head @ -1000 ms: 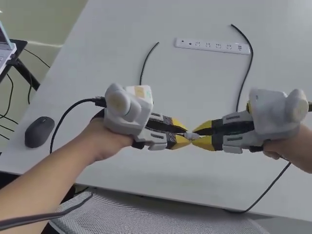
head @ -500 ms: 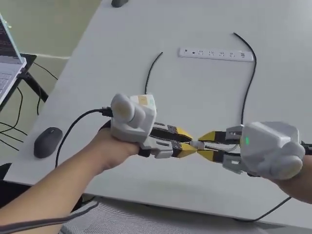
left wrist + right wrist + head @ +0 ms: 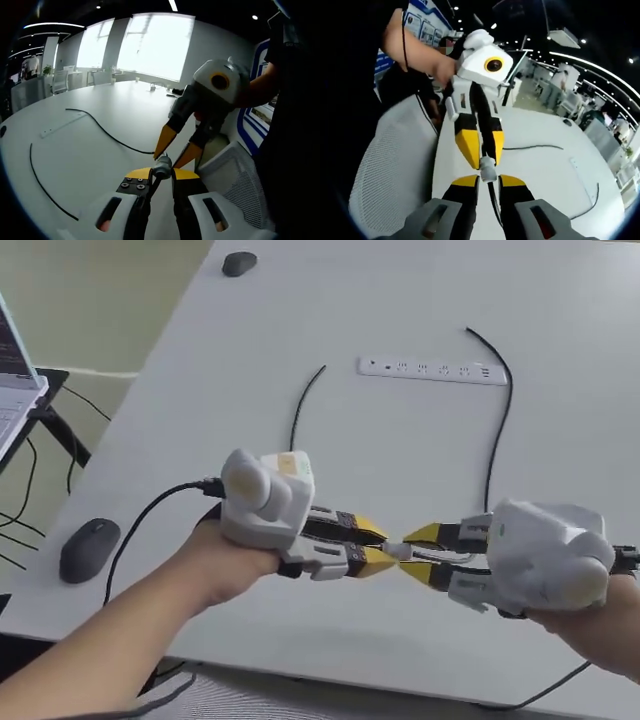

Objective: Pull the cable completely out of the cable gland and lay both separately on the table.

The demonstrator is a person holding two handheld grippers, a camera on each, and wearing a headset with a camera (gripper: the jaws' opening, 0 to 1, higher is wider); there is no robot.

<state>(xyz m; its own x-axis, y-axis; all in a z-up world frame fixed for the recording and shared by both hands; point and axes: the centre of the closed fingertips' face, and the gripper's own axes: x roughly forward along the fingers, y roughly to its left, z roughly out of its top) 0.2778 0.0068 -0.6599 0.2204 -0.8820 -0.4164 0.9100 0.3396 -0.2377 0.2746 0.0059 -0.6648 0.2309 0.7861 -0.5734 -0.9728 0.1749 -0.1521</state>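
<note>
A small grey cable gland [image 3: 397, 551] hangs in the air above the near edge of the white table [image 3: 300, 320], caught between two grippers that meet tip to tip. My left gripper [image 3: 383, 556] comes in from the left with its yellow fingertips shut on the gland [image 3: 161, 164]. My right gripper [image 3: 408, 552] comes in from the right and pinches the same gland [image 3: 487, 172]. A thin black cable [image 3: 150, 191] runs back from the gland between the left jaws, and a black cable [image 3: 493, 202] also trails back between the right jaws.
A white power strip [image 3: 428, 369] lies at the back of the table, and its black cord [image 3: 500, 420] curves toward me. A loose thin black wire [image 3: 300, 405] lies mid-table. A mouse [image 3: 90, 548] sits on a lower surface at the left. A mesh chair [image 3: 395, 165] is below.
My right gripper has rolled about its own axis and dropped a little lower. Both grippers stay tip to tip on the gland. The head camera has shifted.
</note>
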